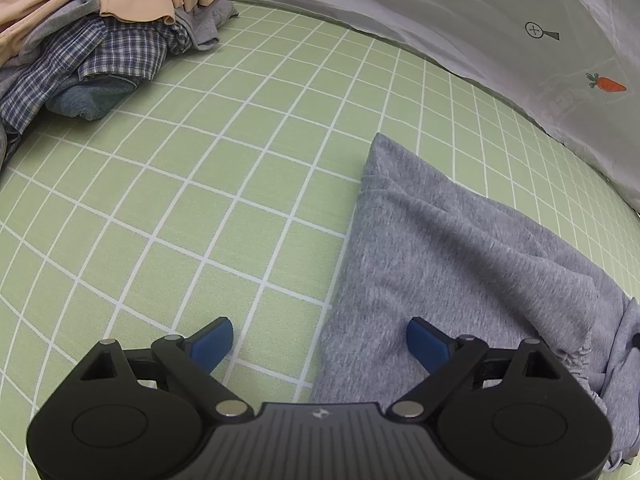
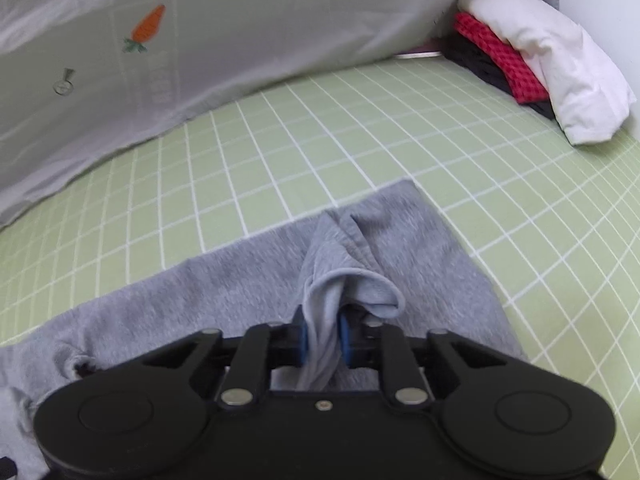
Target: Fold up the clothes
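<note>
Grey sweatpants (image 1: 460, 264) lie spread on a green bed sheet with a white grid (image 1: 200, 200), one straight edge running toward the far side. The left gripper (image 1: 320, 338) hovers low over that edge with its blue-padded fingers (image 1: 212, 340) spread wide, one over bare sheet and the other over the grey cloth, gripping nothing. The right gripper (image 2: 323, 336) has its fingers drawn close together, pinching a gathered fold of the sweatpants (image 2: 240, 288) that rises between the pads. A pile of unfolded clothes (image 1: 92, 44), plaid, grey and beige, sits well apart at the far left. A white cover with a carrot print (image 2: 240, 40) borders the sheet, and a stack of white, red and black garments (image 2: 532, 68) lies in the far right corner.
</note>
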{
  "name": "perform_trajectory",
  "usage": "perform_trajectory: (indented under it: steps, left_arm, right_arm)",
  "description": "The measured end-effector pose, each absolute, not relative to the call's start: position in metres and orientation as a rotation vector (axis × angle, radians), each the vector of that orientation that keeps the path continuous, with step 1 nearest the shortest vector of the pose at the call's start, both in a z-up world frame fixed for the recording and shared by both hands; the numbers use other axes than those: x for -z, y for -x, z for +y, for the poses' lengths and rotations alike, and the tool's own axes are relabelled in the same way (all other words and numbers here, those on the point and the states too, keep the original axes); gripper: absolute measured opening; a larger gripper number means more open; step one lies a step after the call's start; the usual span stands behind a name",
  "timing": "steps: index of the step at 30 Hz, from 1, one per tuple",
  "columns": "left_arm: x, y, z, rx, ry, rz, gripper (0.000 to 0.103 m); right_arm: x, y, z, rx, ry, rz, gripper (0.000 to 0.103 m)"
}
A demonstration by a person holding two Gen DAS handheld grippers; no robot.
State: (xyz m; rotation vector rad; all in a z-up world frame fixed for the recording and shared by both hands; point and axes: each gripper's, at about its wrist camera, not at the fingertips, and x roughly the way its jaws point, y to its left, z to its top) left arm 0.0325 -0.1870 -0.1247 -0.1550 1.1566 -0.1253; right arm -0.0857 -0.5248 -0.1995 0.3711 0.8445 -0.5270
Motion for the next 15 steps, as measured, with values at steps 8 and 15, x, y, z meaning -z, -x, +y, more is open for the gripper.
perform_trajectory:
  steps: [8,15]
  left_arm:
    - [0.126,-0.033,-0.185,0.135,0.149,1.159,0.094]
    - [0.124,-0.031,-0.176,0.106,0.198,1.148,0.094]
  right_arm:
    - [0.172,0.061,-0.478,0.2,-0.207,0.728,0.024]
    - [0.171,0.063,-0.464,0.132,-0.276,0.741,0.059]
